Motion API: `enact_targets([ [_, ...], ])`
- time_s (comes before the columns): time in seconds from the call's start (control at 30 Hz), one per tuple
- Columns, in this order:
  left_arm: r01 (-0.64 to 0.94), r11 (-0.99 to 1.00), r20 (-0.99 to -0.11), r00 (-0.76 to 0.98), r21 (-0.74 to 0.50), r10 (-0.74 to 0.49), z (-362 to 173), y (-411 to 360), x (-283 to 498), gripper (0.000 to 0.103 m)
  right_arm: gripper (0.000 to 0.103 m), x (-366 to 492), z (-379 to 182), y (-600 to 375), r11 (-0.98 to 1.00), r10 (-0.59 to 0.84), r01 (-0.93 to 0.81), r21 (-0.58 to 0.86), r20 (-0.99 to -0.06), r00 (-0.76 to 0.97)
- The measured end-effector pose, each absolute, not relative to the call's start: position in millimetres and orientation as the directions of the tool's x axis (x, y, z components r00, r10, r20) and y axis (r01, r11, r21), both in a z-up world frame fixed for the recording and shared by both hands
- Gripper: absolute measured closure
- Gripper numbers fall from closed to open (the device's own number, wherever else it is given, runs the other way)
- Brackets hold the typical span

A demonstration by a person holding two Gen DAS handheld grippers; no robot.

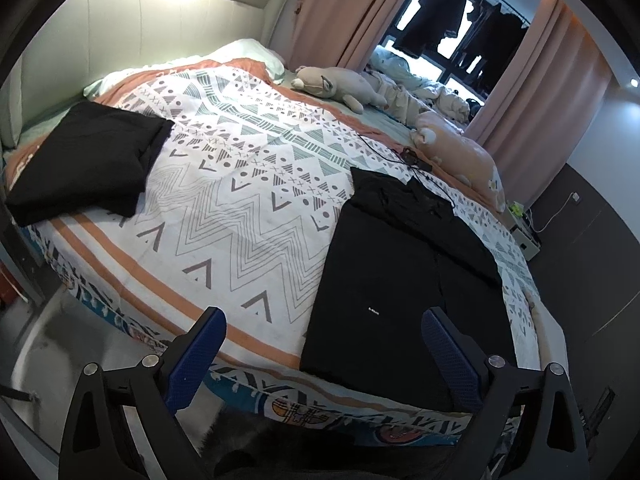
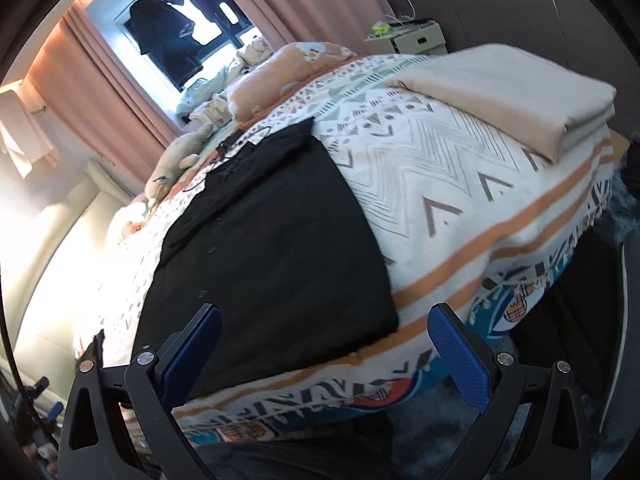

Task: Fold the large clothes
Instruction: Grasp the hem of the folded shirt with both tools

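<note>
Claws left (image 1: 322, 326) and right (image 2: 324, 322) gape wide, empty.

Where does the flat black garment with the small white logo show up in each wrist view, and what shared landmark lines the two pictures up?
Left wrist: black garment lies lower right on the patterned bedspread, reaching the bed's near edge.
Right wrist: same garment fills the centre-left, between the open fingers.
Shared landmark: the window with dark clothes hanging.
</note>
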State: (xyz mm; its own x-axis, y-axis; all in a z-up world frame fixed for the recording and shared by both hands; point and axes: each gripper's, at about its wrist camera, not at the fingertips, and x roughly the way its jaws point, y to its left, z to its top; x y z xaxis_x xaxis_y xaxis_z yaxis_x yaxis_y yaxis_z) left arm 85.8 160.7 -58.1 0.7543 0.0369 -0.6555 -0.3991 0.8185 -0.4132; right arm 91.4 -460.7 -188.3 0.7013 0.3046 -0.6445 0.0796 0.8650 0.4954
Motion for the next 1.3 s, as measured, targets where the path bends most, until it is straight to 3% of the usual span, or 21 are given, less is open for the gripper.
enact_targets([
  [0.3,-0.404,0.793,-0.692,0.721,-0.456,-0.031,-106,184,101,0.022,0.003,118,-221,-476,0.845,0.324,0.113,0.523,-0.667,0.671],
  [0.43,-0.419,0.763,-0.718,0.691,-0.491,-0.083,-135,198,116,0.037,0.017,136,-233,-473,0.835,0.351,0.115,0.539,-0.681,0.643],
  [0.57,-0.418,0.740,-0.722,0.679,-0.527,-0.131,-156,206,134,0.039,0.018,153,-243,-473,0.830,0.355,0.130,0.542,-0.694,0.627],
  [0.73,-0.407,0.733,-0.743,0.640,-0.545,-0.196,-179,203,162,0.049,0.024,164,-253,-474,0.817,0.368,0.148,0.557,-0.701,0.611],
  [0.83,-0.395,0.722,-0.746,0.617,-0.568,-0.249,-193,200,173,0.051,0.025,164,-259,-478,0.799,0.386,0.153,0.581,-0.691,0.611],
  [1.0,-0.361,0.692,-0.729,0.587,-0.625,-0.352,-210,188,177,0.057,0.025,159,-272,-493,0.667,0.534,0.153,0.729,-0.611,0.584],
  [1.17,-0.318,0.629,-0.674,0.570,-0.709,-0.471,-214,181,171,0.057,0.028,152,-279,-489,0.633,0.611,0.113,0.766,-0.584,0.535],
  [1.3,-0.318,0.603,-0.656,0.569,-0.731,-0.496,-215,181,164,0.057,0.031,152,-282,-473,0.618,0.650,0.059,0.784,-0.551,0.524],
])
